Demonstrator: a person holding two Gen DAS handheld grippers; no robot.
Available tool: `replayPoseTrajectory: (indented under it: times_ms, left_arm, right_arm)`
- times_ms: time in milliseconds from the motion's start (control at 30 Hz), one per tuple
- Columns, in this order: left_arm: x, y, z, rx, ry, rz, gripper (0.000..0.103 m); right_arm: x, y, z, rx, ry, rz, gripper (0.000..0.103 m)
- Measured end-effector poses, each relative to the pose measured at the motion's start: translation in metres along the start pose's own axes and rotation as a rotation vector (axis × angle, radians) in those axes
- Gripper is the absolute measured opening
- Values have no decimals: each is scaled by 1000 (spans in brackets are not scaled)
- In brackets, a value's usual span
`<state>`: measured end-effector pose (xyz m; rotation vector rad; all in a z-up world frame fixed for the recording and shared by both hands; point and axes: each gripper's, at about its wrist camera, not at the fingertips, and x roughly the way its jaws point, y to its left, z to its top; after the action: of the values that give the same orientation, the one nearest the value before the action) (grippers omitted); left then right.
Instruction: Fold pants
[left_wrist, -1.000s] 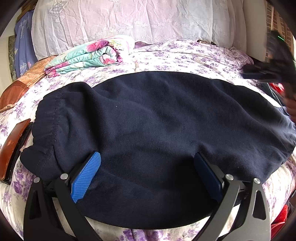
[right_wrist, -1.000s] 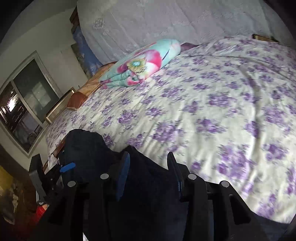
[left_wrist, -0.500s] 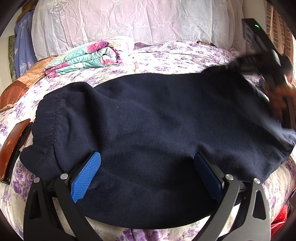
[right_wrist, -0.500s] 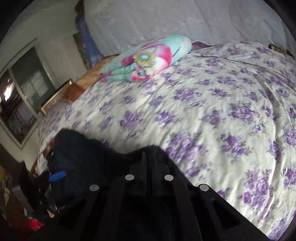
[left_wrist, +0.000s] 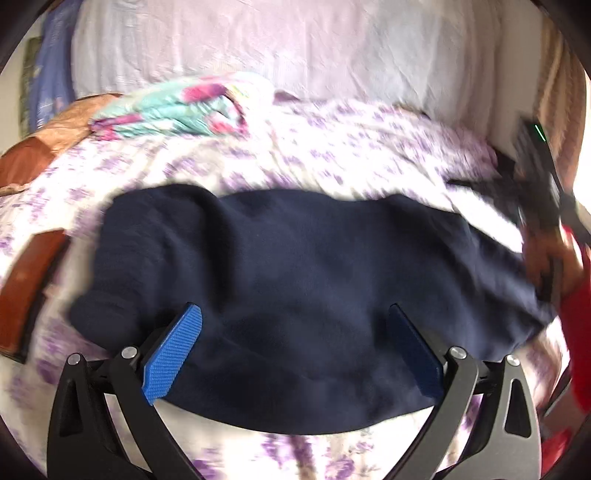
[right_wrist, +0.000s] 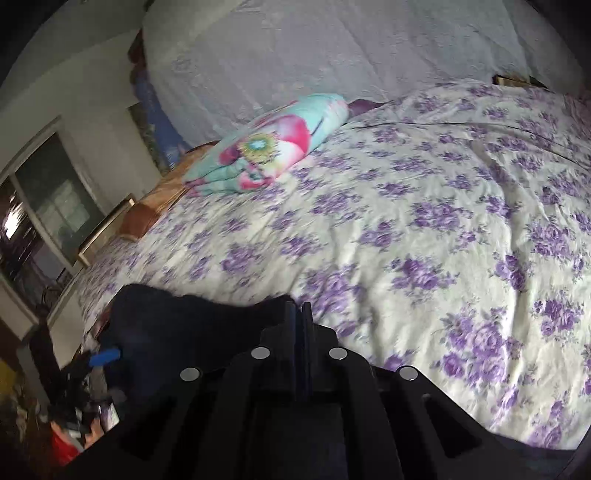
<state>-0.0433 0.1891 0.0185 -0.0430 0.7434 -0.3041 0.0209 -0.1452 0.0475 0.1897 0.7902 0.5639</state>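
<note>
Dark navy pants (left_wrist: 295, 258) lie flat across the purple-flowered bed sheet (left_wrist: 332, 155), waistband to the left. My left gripper (left_wrist: 293, 310) hangs open over their near edge, its blue pads (left_wrist: 173, 354) wide apart with nothing pressed between them. At the far right a hand (left_wrist: 543, 258) in a red sleeve holds my right gripper (left_wrist: 458, 181) above the pants' right end, with white sheet showing between. In the right wrist view that gripper (right_wrist: 297, 306) has its jaws opening by a narrow slit. The pants (right_wrist: 166, 325) reach its tips from the left, and I see no fabric pinched.
A folded floral blanket (left_wrist: 173, 114) lies at the far left of the bed, below a white lace cover (left_wrist: 295, 44). A brown wooden board (left_wrist: 29, 288) borders the bed's left side. The right wrist view shows wide bare sheet (right_wrist: 443, 221) and a window (right_wrist: 48, 206).
The right gripper shut on the pants' right end, lifted it, and now stands slightly apart from the fabric, which lies down again. The left gripper rose and drew back; the pants look smaller.
</note>
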Motion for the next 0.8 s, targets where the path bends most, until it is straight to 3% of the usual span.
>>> replayPoseTrajectory:
  times_ms: [33, 67, 100, 167, 300, 400, 500, 600, 700, 733, 767, 800]
  left_arm:
    - [1, 7, 3, -15, 3, 26, 98]
    - [7, 18, 7, -42, 26, 54, 98]
    - [17, 32, 7, -80, 63, 11, 98]
    - [22, 42, 4, -94, 40, -44, 98]
    - [25, 19, -7, 18, 8, 68, 98]
    - [19, 14, -3, -24, -11, 93, 98]
    - [2, 11, 10, -91, -69, -39, 98]
    - [1, 5, 29, -85, -106, -63, 98]
    - [28, 10, 35, -55, -68, 33, 98]
    - [47, 21, 31, -68, -22, 78, 98]
    - [65, 33, 28, -102, 50, 77, 98]
    - [64, 37, 34, -126, 56, 55, 98]
  right_arm:
    - [3, 8, -7, -19, 25, 28, 44]
    - [10, 12, -15, -39, 52, 37, 51]
    - [22, 15, -26, -69, 82, 11, 52]
    - [50, 7, -45, -99, 141, -52, 53]
    - [41, -18, -45, 30, 102, 69, 53]
    - [37, -23, -46, 61, 87, 106, 53]
    - [38, -18, -46, 35, 90, 88, 59]
    - [39, -12, -45, 8, 91, 70, 62]
    - [39, -12, -46, 4, 93, 68, 63]
    - [39, -12, -46, 5, 92, 68, 63]
    - [39, -12, -46, 6, 92, 71, 63]
    - [39, -12, -46, 6, 93, 71, 63]
